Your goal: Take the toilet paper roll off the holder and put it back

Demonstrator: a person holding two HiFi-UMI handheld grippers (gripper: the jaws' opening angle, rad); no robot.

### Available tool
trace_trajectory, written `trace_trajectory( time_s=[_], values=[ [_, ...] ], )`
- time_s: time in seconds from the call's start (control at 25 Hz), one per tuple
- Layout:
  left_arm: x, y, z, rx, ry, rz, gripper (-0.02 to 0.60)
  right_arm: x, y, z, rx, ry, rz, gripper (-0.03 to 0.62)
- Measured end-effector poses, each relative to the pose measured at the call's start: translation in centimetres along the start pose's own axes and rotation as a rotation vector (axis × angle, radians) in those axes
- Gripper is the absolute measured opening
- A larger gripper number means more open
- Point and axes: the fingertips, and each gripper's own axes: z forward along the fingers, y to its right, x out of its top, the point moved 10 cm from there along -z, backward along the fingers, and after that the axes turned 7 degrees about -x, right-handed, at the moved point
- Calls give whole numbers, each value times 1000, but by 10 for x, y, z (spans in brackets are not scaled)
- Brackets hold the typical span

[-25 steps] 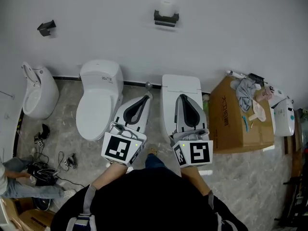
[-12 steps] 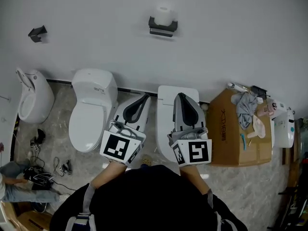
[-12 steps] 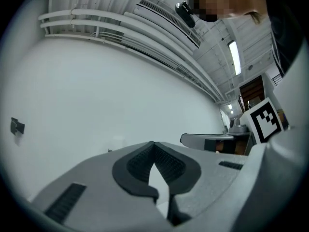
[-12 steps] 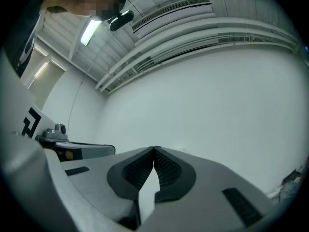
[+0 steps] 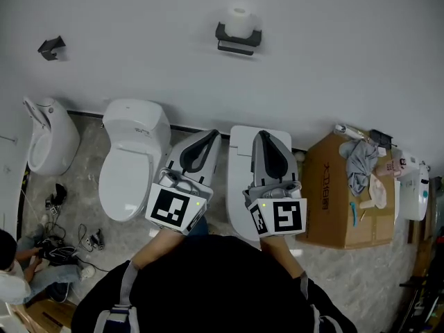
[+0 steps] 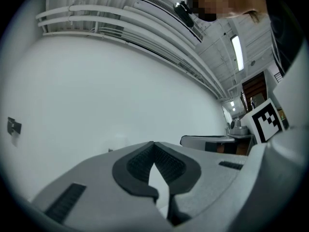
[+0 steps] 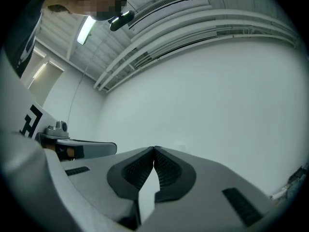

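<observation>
A white toilet paper roll (image 5: 239, 18) stands on a black holder (image 5: 238, 39) fixed high on the white wall, in the head view. Both grippers are held side by side well short of it and point toward the wall. My left gripper (image 5: 211, 136) hangs over the gap between the two toilets, jaws shut and empty (image 6: 153, 144). My right gripper (image 5: 261, 137) is over the right-hand toilet, its jaws also shut with nothing between them (image 7: 154, 150). Neither gripper view shows the roll clearly, only bare wall ahead.
Two white toilets (image 5: 132, 159) (image 5: 243, 186) and a white urinal (image 5: 47, 141) stand along the wall. A cardboard box (image 5: 343, 193) with cloth and clutter sits at the right. A person (image 5: 17, 276) crouches among cables at the lower left. A small black bracket (image 5: 50, 46) hangs on the wall.
The toilets and box have slid down and left in the head view as the person stepped toward the wall. Both grippers stayed shut and side by side.
</observation>
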Motion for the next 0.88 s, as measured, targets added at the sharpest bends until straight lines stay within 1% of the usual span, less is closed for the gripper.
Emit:
trace_trajectory(
  time_s=[0.24,0.44,0.6,0.88],
  values=[
    [-6,-21,27,-11,-6,-2,3,-11,11,30,-9,-6,2,18],
    [-13,-47,57,-40,-5,0,3,-22,19,62,-28,-7,-11,18],
    [-19,-81,89,-67,-12,1,3,-33,28,101,-58,-10,-12,18],
    [-14,-150,148,-114,-22,8,3,-41,35,182,-110,-17,-21,18]
  ],
)
